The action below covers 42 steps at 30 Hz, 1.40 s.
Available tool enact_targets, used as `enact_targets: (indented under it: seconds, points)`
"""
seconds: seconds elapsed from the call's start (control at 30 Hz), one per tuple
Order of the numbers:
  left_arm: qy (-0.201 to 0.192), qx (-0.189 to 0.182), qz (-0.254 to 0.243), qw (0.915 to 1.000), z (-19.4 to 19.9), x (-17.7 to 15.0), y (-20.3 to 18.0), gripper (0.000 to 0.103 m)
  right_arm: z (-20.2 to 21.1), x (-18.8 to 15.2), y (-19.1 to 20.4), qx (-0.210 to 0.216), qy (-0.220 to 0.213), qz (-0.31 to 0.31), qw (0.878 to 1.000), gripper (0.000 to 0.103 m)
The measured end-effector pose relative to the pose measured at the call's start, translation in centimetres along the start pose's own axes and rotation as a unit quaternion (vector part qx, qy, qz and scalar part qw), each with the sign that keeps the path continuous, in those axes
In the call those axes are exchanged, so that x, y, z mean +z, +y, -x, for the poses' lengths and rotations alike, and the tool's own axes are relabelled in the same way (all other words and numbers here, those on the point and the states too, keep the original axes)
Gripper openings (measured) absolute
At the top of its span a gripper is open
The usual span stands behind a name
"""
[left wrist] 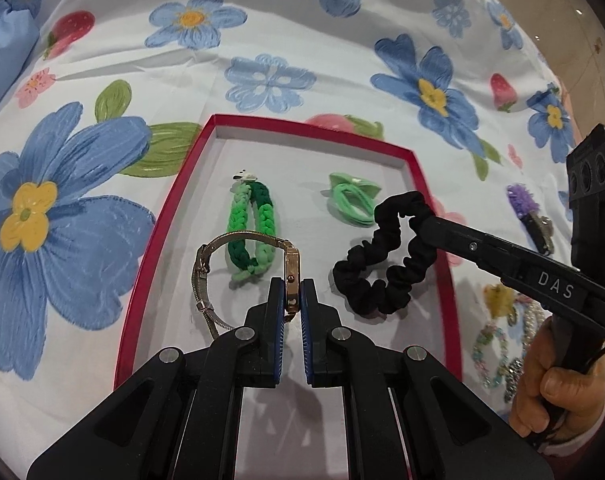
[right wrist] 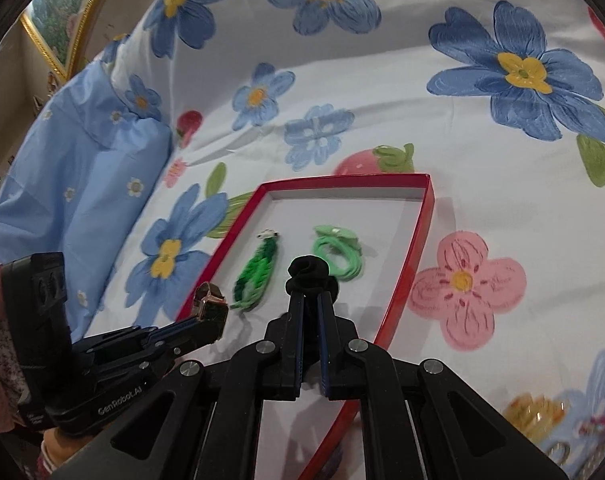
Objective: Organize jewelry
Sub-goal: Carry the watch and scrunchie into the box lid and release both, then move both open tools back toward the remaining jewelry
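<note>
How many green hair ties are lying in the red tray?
2: a braided green tie toward the red tray's left side, and a light green bow tie toward its right. None appear hidden.

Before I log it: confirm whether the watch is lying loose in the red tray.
No, the left gripper has its jaws shut on the watch above the red tray.

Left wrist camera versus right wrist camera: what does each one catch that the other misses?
Only the left wrist view shows the watch's full band, a purple hair clip and beaded bracelets outside the tray. Only the right wrist view shows a blue pillow and a gold picture frame. Both show the red tray, the braided green band, the light green hair tie, the left gripper pinching the watch and the right gripper pinching the black scrunchie.
</note>
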<state>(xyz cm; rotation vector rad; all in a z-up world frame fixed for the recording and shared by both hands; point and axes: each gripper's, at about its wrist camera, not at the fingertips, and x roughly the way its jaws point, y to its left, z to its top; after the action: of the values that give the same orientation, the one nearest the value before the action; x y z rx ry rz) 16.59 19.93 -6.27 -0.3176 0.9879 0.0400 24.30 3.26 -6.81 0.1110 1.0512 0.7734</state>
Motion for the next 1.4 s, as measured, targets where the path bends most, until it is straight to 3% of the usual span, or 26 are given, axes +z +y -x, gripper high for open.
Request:
enact_targets:
  seconds: [0.27, 0.7, 0.83, 1.13, 1.4]
  points:
    - [0.021, 0.013, -0.005, 0.9997, -2.2, 0.4, 0.0, 0.006, -2.2, 0.5, -0.1, -0.039, 0.023, 0.023, 0.999, 0.007]
    - [0.028, 0.026, -0.013, 0.9992, -2.8, 0.4, -0.3, 0.007, -2.9, 0.4, 0.0, -0.048, 0.037, 0.032, 0.998, 0.014]
    - [0.024, 0.031, -0.013, 0.9991, -2.5, 0.5, -0.4, 0.021, -2.6, 0.4, 0.1, -0.043, 0.035, 0.032, 0.998, 0.021]
    - [0.004, 0.039, -0.020, 0.9990, 0.3, 0.2, -1.4, 0.038, 0.8, 0.0, 0.2, -0.029, 0.010, 0.023, 0.999, 0.034]
    - [-0.026, 0.016, 0.004, 0.9995, 3.7, -1.1, -2.6, 0.042, 7.2, -2.2, -1.0, -0.019, -0.033, 0.003, 0.999, 0.038]
